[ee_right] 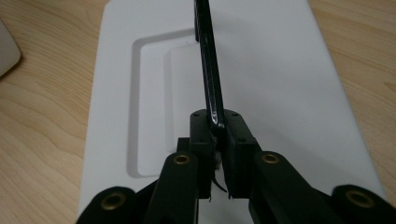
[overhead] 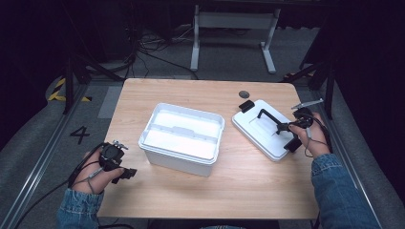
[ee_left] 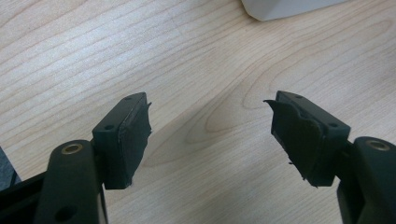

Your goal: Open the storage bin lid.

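Lid and box lie apart on the bench: the lid flat near the right edge, the open box in the middle. The right gripper reaches in from the right edge with its jaws pressed together on the lid's black handle, which stands upright from the lid's recessed centre. In the right gripper view the handle runs as a thin, glossy bar straight away from the pinched pads, so the grip looks to sit near one end of it, probably because the raised handle is the one part of a flat lid that narrow jaws can take.

The lid is smooth white plastic, a rounded rectangle with a shallow stepped recess under the handle and black latches at its ends. The box is the same matt white plastic, deep, with rounded corners and a tray or divider across its inside.

The left gripper hovers near the bench's front-left corner with its jaws spread wide and nothing between them; its black rubber pads are worn and frayed at the edges. It seems kept clear, perhaps ready to steady the box. The bench top is pale wood-grain laminate.
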Demonstrator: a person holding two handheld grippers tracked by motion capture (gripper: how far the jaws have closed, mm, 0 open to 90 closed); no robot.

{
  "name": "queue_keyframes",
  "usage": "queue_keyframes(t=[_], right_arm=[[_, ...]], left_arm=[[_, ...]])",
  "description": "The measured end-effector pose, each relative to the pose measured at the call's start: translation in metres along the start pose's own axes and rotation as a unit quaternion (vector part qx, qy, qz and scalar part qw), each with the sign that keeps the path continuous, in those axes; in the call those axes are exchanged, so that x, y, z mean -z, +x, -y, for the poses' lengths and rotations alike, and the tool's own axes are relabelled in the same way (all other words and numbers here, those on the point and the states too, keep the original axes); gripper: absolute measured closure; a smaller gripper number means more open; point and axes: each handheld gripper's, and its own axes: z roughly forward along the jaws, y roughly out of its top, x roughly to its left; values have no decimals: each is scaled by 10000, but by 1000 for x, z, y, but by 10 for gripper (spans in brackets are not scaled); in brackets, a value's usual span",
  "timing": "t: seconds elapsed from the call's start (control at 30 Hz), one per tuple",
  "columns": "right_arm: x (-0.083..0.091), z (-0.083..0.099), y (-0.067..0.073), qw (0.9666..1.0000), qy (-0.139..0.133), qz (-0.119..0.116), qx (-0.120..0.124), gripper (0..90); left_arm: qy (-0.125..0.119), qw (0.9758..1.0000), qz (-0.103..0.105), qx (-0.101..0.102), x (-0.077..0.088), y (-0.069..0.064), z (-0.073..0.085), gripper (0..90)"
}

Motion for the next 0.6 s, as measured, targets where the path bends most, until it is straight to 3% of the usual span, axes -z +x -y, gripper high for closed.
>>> queue_keyframes(t=[0.23,0.27,0.47,0.6], right_arm=[[4,1,-4,9996,-189,105,-164,755],[7,1,-3,9994,-263,218,-82,707],[19,-3,2,9981,-494,359,-18,646],[33,-8,13,9971,-687,324,112,622]], left_arm=[[2,10000,15,-3,0,0,-1,289],[2,10000,11,-3,0,0,-1,290],[-5,10000,-10,-43,1,-1,-1,289],[-6,10000,-2,-40,1,-1,-1,289]])
